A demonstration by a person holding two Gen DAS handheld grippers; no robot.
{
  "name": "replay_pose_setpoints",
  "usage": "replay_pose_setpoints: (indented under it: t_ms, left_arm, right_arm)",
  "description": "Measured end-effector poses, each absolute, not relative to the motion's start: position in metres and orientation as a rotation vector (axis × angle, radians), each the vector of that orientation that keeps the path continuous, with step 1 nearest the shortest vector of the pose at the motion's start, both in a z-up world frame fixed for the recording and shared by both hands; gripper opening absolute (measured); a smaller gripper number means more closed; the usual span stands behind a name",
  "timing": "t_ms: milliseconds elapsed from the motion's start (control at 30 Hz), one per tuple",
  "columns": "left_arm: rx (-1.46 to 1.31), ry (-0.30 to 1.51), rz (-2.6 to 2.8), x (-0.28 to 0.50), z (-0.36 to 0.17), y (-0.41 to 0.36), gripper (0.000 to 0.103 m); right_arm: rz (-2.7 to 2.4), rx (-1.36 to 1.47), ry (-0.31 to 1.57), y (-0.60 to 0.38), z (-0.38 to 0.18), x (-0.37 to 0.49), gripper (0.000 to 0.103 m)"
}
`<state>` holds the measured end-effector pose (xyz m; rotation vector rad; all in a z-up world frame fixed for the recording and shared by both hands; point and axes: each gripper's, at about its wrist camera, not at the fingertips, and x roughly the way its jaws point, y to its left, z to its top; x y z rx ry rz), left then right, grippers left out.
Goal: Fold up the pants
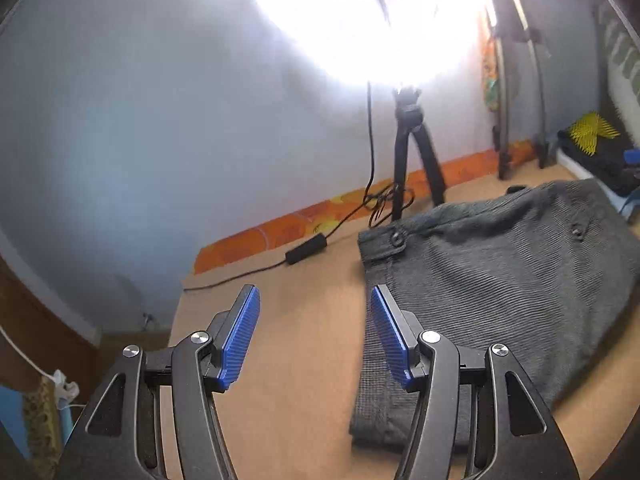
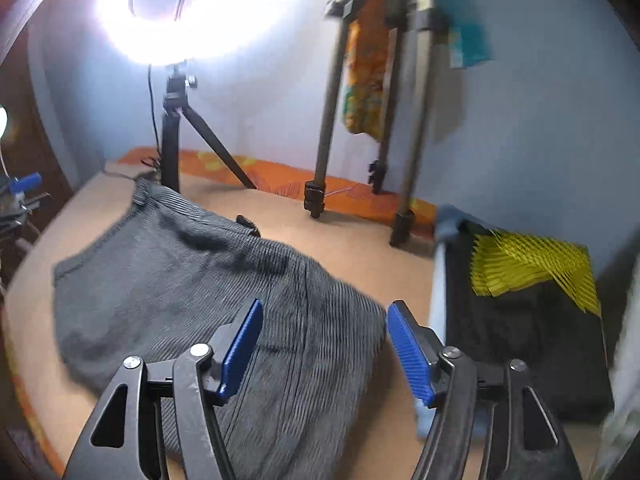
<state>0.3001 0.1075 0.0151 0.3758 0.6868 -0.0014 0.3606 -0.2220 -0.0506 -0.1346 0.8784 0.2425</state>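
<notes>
Left claw (image 1: 314, 300) gaping, right claw (image 2: 324, 314) gaping, one folded pants (image 1: 492, 272), two tripods (image 2: 360, 120)

I've got dark grey pants (image 1: 492, 272) in the right half of my left view, finely ribbed in thin lines, with dark buttons. They sit on a plain tan tabletop (image 1: 296, 344). My left gripper (image 1: 315, 334) at bottom centre shows ridged blue pads (image 1: 242, 338) on black arms with silver rivets. Upper centre, a ring light (image 1: 360, 16) blazes white over a black tripod (image 1: 412, 160). An orange strip with yellow leaf shapes (image 1: 280, 228) runs along the pale blue-grey wall (image 1: 140, 120). Right view: right gripper (image 2: 324, 346) the same blue and black; at right, yellow netting (image 2: 532, 268) on black fabric (image 2: 520, 344).
</notes>
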Motion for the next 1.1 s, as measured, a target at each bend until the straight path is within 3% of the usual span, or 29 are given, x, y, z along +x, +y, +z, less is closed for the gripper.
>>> replay_pose_setpoints:
  t_ms: [233, 600, 767, 1100]
  left_arm:
    - [0.429, 0.621, -0.003, 0.255, 0.067, 0.085, 0.057]
    - [0.419, 0.611, -0.046, 0.2, 0.118, 0.064, 0.057]
    - [0.351, 0.669, -0.121, 0.197, 0.094, 0.065, 0.057]
    - [0.041, 0.889, -0.29, 0.191, -0.032, 0.067, 0.057]
  right_arm:
    - [0.187, -0.021, 0.87, -0.253, -0.03, 0.277, 0.081]
    - [0.235, 0.08, 0.88, -0.253, -0.035, 0.204, 0.082]
    - [0.22, 0.114, 0.906, -0.247, -0.044, 0.197, 0.082]
    - [0.182, 0.268, 0.969, -0.253, -0.072, 0.208, 0.082]
